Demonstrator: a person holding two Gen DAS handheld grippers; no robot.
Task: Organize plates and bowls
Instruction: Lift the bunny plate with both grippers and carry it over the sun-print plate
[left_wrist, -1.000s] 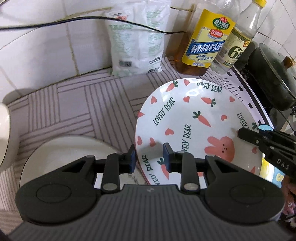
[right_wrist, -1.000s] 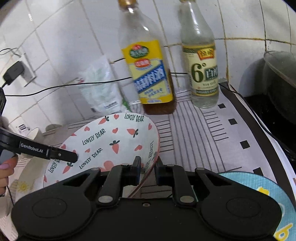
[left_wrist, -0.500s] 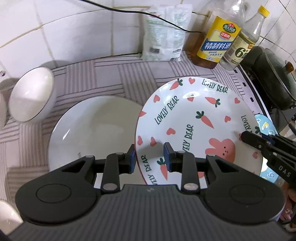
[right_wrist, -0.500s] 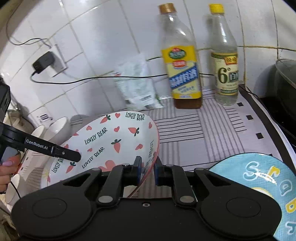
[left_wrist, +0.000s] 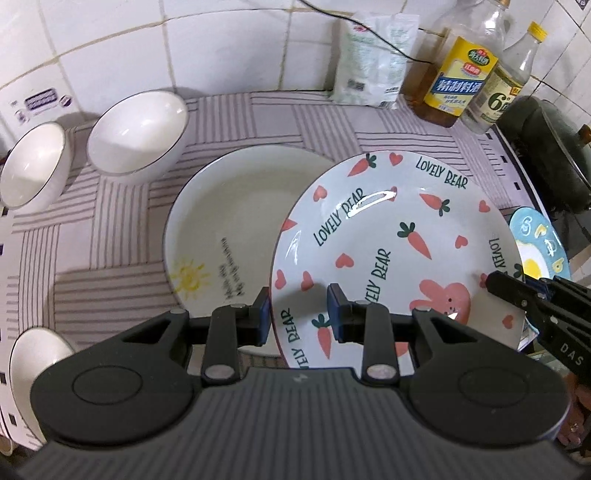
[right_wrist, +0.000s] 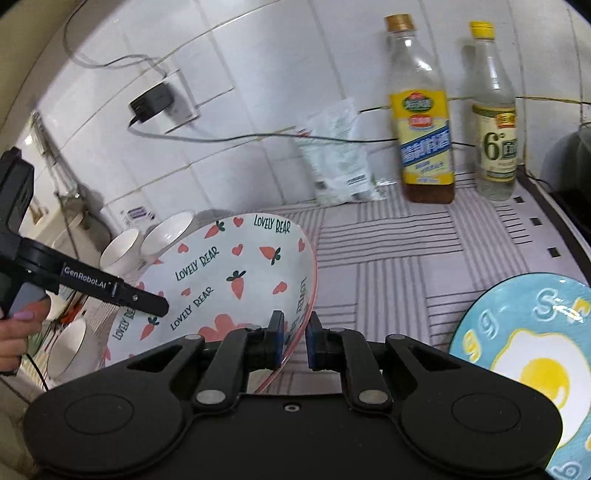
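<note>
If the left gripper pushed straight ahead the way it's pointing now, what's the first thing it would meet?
Past the carrot plate already between its jaws, the left gripper would probably meet the white sun plate lying on the counter below, though depth is hard to judge.

Dishes and bottles on the counter, counted

Three plates: carrot plate (left_wrist: 391, 236) at centre, sun plate (left_wrist: 229, 218) at 9 o'clock, egg plate (left_wrist: 539, 251) at 3. Three bowls (left_wrist: 136, 133) toward 10 and 8. Two bottles (left_wrist: 461, 74) at 1. One bag (left_wrist: 373, 62) at 12.
</note>
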